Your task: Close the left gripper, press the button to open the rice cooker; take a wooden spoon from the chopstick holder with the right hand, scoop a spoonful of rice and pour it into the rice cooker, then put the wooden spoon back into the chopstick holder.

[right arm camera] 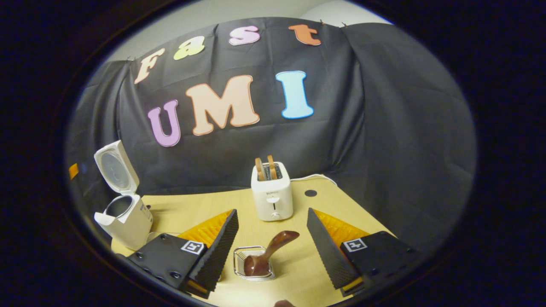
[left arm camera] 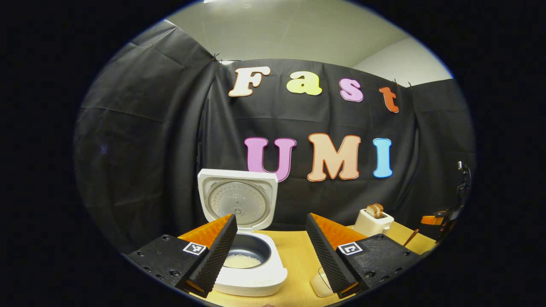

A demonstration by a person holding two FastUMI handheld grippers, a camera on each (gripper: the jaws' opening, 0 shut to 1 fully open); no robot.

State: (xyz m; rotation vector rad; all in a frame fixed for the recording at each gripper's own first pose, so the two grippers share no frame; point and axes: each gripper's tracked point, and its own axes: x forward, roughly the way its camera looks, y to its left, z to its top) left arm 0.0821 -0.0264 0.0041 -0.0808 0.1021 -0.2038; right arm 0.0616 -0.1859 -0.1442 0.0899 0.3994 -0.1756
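The wooden tabletop (right arm camera: 200, 209) runs back to the black booth wall, with bare surface between the appliances. The rice cooker (left arm camera: 256, 273) stands toward the left with its lid (left arm camera: 238, 200) swung fully up and back; a low layer of rice (left arm camera: 241, 261) lies in the inner pot. In the right gripper view the cooker (right arm camera: 128, 221) sits near the tabletop's left edge, well apart from the white toaster (right arm camera: 272, 196), which holds two slices upright. The left claw (left arm camera: 273, 256) hangs open over the cooker's front, holding nothing. The right claw (right arm camera: 273, 251) is also spread wide and empty, just above the wire chopstick holder (right arm camera: 243, 256). The wooden spoon (right arm camera: 266, 253) rests in that holder, bowl down, its handle slanting up and to the right toward the toaster.
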